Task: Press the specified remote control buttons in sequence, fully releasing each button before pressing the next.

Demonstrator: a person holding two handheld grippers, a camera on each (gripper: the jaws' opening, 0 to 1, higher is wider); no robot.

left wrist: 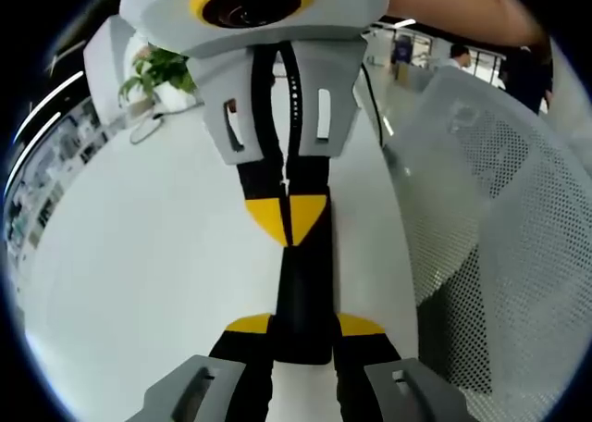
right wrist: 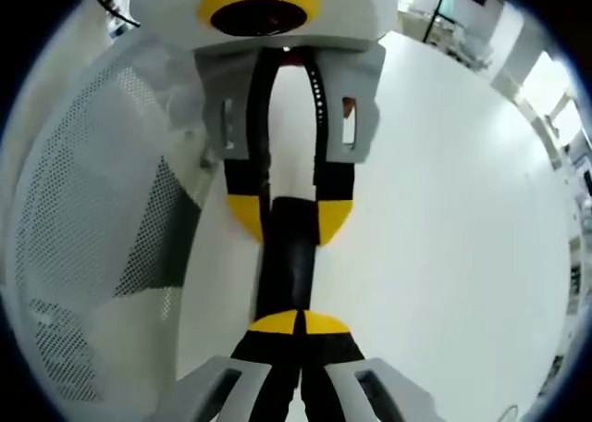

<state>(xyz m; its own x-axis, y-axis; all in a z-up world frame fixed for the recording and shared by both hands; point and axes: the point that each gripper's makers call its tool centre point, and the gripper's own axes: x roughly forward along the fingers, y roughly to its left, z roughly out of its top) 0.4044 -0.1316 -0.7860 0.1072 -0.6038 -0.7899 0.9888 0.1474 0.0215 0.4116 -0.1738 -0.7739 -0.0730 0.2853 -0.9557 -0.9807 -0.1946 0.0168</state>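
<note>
Left tongs (left wrist: 303, 328) rise from the bottom of the left gripper view, their yellow-tipped jaws clenched on either side of the near end of a black remote control (left wrist: 301, 283). The remote runs straight away from them as a long dark bar. Its face is too dark to make out any buttons.

At the far end of the remote, the right tongs (left wrist: 289, 214) come in from the top of that view. Their two yellow tips are pressed together into one point, with nothing between them. That point sits on the upper end of the remote, touching it or very nearly so; which button lies under it cannot be told.

In the right gripper view the same meeting shows from the other side. The right tongs (right wrist: 301, 322) stand at the bottom with their jaws closed tip to tip, the joined yellow tip lying at the near end of the remote (right wrist: 285, 265). Beyond the remote, the left tongs (right wrist: 289, 214) straddle its far end, one yellow pad on each side.

Below the remote spreads a plain white surface (left wrist: 148, 255); whether the remote rests on it or is held clear of it cannot be told. Beside the remote, off the edge of the surface, stands a grey mesh chair back (left wrist: 499, 228). Well beyond the remote, at the far edge of the surface, is a green potted plant (left wrist: 162, 70).
</note>
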